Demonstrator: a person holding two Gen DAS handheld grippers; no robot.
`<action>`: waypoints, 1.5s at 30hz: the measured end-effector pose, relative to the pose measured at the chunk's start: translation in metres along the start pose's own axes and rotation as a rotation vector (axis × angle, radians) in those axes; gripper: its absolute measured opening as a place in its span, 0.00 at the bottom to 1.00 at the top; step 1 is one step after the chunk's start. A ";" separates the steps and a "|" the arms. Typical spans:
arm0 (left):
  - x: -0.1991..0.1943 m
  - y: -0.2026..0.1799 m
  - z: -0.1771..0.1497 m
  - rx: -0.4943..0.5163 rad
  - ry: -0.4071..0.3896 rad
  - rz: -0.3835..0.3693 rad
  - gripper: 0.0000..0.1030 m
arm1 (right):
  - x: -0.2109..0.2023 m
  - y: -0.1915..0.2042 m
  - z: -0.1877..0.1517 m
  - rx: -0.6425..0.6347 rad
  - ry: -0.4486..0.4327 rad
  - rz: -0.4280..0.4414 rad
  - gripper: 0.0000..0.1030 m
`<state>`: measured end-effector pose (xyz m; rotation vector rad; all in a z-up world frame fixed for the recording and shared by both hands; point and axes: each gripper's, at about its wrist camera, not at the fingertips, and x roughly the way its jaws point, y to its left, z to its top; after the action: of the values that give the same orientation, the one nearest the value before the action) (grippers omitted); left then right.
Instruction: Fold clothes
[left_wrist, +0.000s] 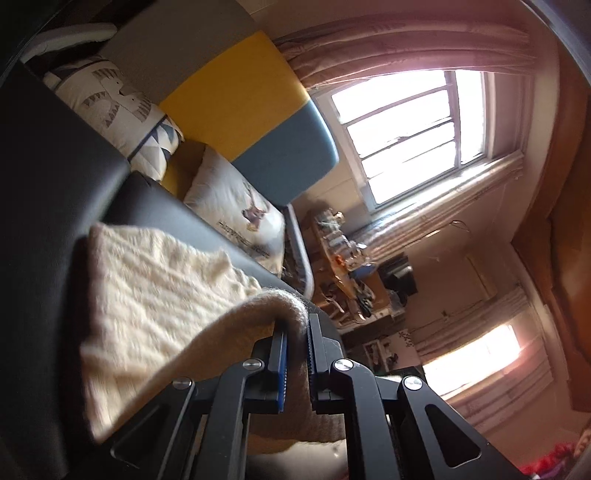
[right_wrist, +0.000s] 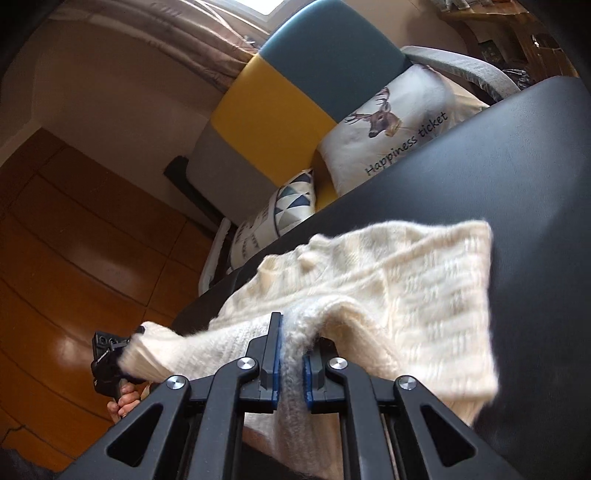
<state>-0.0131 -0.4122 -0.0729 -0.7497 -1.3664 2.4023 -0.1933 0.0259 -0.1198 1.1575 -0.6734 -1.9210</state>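
A cream knitted sweater (left_wrist: 147, 295) lies partly on a black padded surface (left_wrist: 55, 184), its near edge lifted. My left gripper (left_wrist: 296, 325) is shut on a fold of that edge, the knit draped over its fingers. In the right wrist view the same sweater (right_wrist: 424, 280) spreads over the black surface (right_wrist: 517, 166), and my right gripper (right_wrist: 291, 350) is shut on another bunched part of its hem. The left gripper (right_wrist: 109, 354) also shows at the lower left, gripping a corner of the sweater, with a person's hand (right_wrist: 125, 402) below it.
Beyond the black surface stands a sofa with a yellow and blue back (right_wrist: 295, 85), a deer-print cushion (right_wrist: 399, 122) and a triangle-print cushion (right_wrist: 291, 206). A bright window (left_wrist: 406, 129), curtains and a cluttered shelf (left_wrist: 343, 258) fill the left view. Wooden panels (right_wrist: 74, 240) stand at left.
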 end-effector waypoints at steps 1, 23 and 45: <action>0.007 0.005 0.008 -0.004 -0.001 0.011 0.09 | 0.006 -0.005 0.007 0.009 0.004 -0.012 0.07; 0.111 0.131 0.074 -0.319 0.087 0.249 0.10 | 0.059 -0.105 0.017 0.488 0.002 0.040 0.12; -0.020 0.100 -0.053 -0.380 0.158 0.218 0.10 | -0.023 -0.032 -0.101 0.328 0.217 0.110 0.27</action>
<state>0.0352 -0.4355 -0.1747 -1.2143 -1.7758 2.1972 -0.1072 0.0587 -0.1780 1.4737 -0.9335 -1.6021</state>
